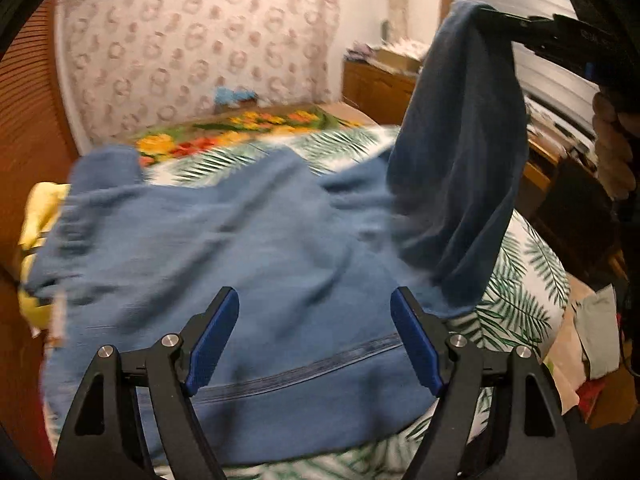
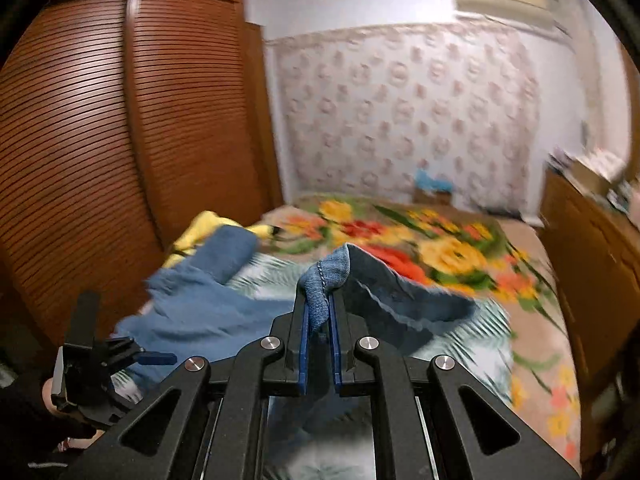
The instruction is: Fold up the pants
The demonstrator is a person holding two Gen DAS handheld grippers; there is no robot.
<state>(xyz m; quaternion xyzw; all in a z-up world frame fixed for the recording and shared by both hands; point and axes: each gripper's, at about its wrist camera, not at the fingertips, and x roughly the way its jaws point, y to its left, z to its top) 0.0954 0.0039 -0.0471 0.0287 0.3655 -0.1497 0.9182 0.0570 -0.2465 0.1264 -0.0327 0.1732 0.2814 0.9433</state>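
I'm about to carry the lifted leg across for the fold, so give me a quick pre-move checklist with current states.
1. Right gripper shut on the pants hem: ok.
2. Left gripper holding fabric: not ok, jaws open and empty above the cloth.
3. Lifted leg hangs free of the bed: ok.
4. Rest of pants lying flat: not ok, rumpled.
5. Yellow cloth clear of pants: cannot tell.

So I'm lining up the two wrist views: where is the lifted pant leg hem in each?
Left wrist view: the pant leg hem is at upper right, pinched by the right gripper, the leg hanging down from it.
Right wrist view: the hem is at centre, clamped between the fingers.
Shared landmark: the floral blanket beyond the blue pants.
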